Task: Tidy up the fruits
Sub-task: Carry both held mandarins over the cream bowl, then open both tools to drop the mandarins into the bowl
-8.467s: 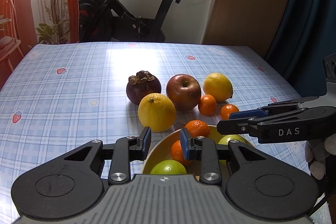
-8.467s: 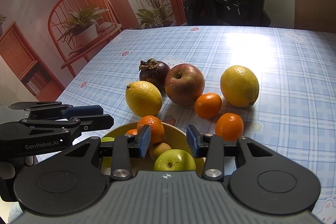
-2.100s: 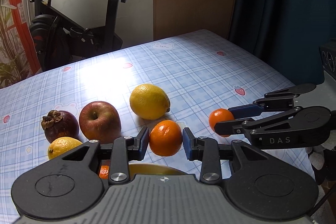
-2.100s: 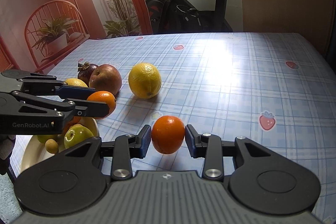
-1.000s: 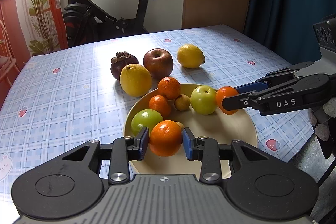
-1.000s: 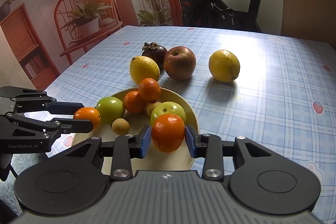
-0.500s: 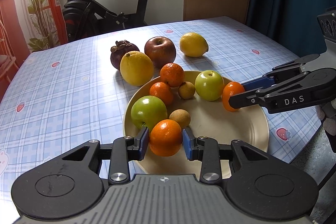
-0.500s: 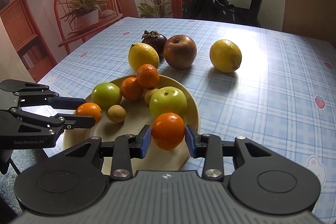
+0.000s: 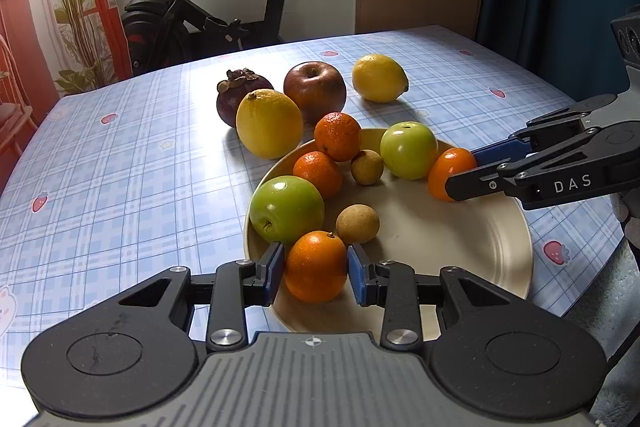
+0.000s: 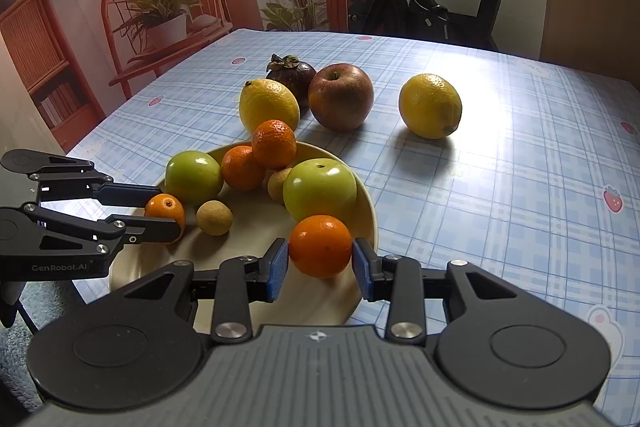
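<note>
My left gripper [image 9: 316, 273] is shut on an orange [image 9: 316, 265], held low over the near left part of the cream plate [image 9: 480, 267]. My right gripper [image 10: 320, 263] is shut on another orange [image 10: 320, 245] at the plate's [image 10: 132, 267] right rim. Each gripper also shows in the other's view, the right gripper [image 9: 460, 175] and the left gripper [image 10: 168, 213], both pinching their fruit. In the plate lie two green apples [image 9: 286, 209] [image 9: 408, 149], two mandarins [image 9: 318, 173] and two small brown fruits [image 9: 357, 223]. Whether the held oranges touch the plate I cannot tell.
Behind the plate on the checked blue tablecloth [image 9: 120, 187] lie two lemons [image 9: 269, 123] [image 9: 379, 78], a red apple [image 9: 315, 91] and a mangosteen [image 9: 240, 99]. The table's edge runs close by the plate's right side. An exercise bike [image 9: 192, 15] stands beyond the table.
Two seconds ago each gripper held its orange down on the tablecloth; both have since carried them over the plate. In the last second they only settled slightly closer to it.
</note>
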{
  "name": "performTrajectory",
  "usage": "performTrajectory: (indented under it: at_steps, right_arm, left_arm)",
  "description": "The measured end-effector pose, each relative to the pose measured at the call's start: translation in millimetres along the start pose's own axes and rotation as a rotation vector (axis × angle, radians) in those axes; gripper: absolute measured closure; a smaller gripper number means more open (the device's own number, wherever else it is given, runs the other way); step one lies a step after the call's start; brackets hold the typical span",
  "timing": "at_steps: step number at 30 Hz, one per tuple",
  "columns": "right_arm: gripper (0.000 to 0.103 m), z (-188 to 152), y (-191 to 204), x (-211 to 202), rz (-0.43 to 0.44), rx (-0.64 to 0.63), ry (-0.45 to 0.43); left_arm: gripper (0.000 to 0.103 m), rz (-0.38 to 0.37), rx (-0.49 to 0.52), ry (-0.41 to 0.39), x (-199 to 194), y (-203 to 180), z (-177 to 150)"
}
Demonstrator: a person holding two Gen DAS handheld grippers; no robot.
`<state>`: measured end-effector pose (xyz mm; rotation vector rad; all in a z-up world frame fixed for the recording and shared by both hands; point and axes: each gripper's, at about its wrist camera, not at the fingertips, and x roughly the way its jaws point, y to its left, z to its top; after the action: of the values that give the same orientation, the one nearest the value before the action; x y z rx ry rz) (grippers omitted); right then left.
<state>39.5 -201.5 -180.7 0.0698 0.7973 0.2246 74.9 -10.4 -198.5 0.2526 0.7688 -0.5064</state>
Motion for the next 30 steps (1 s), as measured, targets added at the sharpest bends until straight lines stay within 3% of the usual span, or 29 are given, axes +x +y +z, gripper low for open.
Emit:
performTrajectory:
  at_steps: [3,12,18,30]
  right_arm:
    - [0.065,1,0,1,-0.001,-0.005,0.0]
    - [0.064,4,3,0,-0.014,-0.019,0.008]
    - [0.064,9,1,-6,-0.018,-0.013,-0.011]
    - [0.064,10,-1,-21,-0.033,0.035,-0.055]
  left_arm:
    - [0.066,0.031,0.005,0.001,2,1,0]
    - [0.066,0.017,-0.048,0.013,3,7,4]
    - [0.059,0.011,-0.065,-0.016,-5,7,11]
    - [0.059,0.04,-0.11,-0.079,-21,5,15]
